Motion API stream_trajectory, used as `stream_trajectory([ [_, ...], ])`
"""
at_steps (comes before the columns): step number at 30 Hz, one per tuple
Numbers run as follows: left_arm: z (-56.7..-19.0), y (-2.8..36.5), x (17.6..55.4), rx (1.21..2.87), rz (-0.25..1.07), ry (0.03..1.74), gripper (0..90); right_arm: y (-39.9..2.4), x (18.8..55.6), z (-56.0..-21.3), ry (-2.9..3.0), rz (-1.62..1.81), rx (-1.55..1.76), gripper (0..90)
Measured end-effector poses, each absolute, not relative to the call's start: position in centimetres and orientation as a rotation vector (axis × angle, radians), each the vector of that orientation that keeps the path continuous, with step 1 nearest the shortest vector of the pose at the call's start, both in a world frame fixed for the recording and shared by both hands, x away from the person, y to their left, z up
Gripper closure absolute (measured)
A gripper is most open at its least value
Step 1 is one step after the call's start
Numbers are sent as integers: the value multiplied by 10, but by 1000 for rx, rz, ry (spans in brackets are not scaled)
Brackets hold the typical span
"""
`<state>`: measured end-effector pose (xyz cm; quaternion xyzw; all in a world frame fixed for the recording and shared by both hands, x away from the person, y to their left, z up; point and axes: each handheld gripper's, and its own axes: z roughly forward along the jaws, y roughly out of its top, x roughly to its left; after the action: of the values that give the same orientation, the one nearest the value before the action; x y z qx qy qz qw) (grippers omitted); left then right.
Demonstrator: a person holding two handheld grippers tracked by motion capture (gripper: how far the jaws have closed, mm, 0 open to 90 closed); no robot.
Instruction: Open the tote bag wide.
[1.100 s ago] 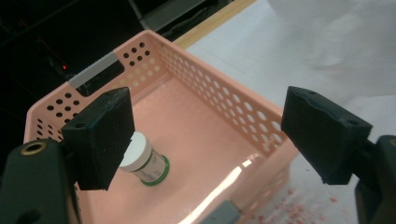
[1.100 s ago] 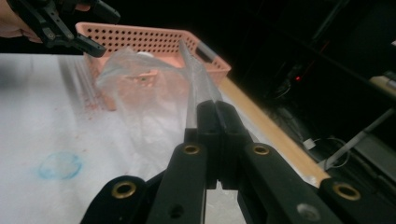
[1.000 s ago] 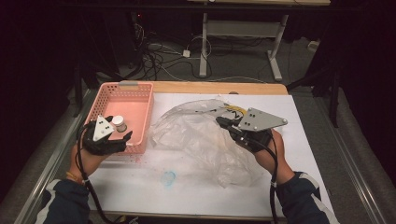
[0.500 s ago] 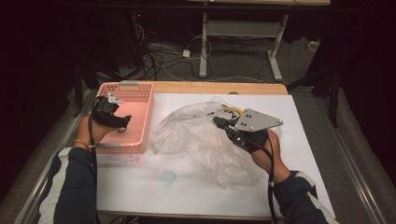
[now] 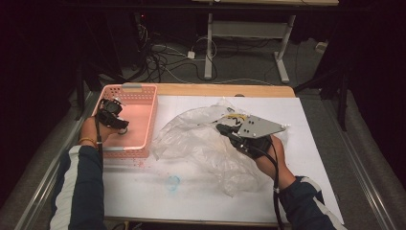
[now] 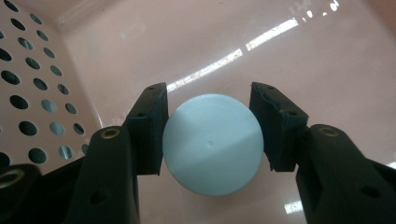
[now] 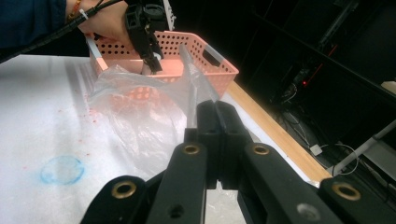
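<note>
1. Since the earlier frame, left gripper (image 5: 116,125) dropped deeper into pink basket (image 5: 143,125); jaws closing around pale round lid (image 6: 213,143), barely touching.
2. Right gripper (image 7: 215,111) pinches plastic bag (image 5: 201,143), basket's 3 o'clock.
3. Left: lift lid, bag it.

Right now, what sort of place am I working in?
Most likely a lab or recording workspace, not a home. A white-covered table stands in a dark room, loose cables trail over the floor behind it, and a bare metal desk frame stands beyond.
</note>
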<state>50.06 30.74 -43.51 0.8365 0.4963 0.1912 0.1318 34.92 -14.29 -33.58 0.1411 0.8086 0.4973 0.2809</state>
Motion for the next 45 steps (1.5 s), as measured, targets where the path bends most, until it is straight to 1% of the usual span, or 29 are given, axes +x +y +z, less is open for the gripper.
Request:
stream_trajectory([
  [2,-434,307,500,2440,568,1421,474,-144,350,-335,2161,1337,382,900],
  [4,-433,308,499,2441,609,1416,475,-145,351,-334,2155,1338,390,900],
  [10,-417,310,489,2323,708,1344,476,-148,354,-330,2122,1340,404,900],
  [12,-410,309,485,2281,759,1311,477,-149,355,-328,2109,1347,418,900],
  [16,-392,304,474,2186,795,1236,477,-149,358,-325,2087,1343,429,900],
  [27,-362,272,428,2011,803,989,477,-148,365,-326,2071,1315,460,900],
  [32,-359,255,407,1982,779,888,478,-149,368,-330,2084,1310,488,900],
  [34,-361,248,400,1980,801,843,477,-148,370,-332,2089,1303,495,900],
  [37,-360,237,387,1975,762,795,478,-149,370,-335,2094,1301,511,900],
  [45,-343,206,345,1940,780,624,478,-149,370,-341,2108,1292,528,900],
])
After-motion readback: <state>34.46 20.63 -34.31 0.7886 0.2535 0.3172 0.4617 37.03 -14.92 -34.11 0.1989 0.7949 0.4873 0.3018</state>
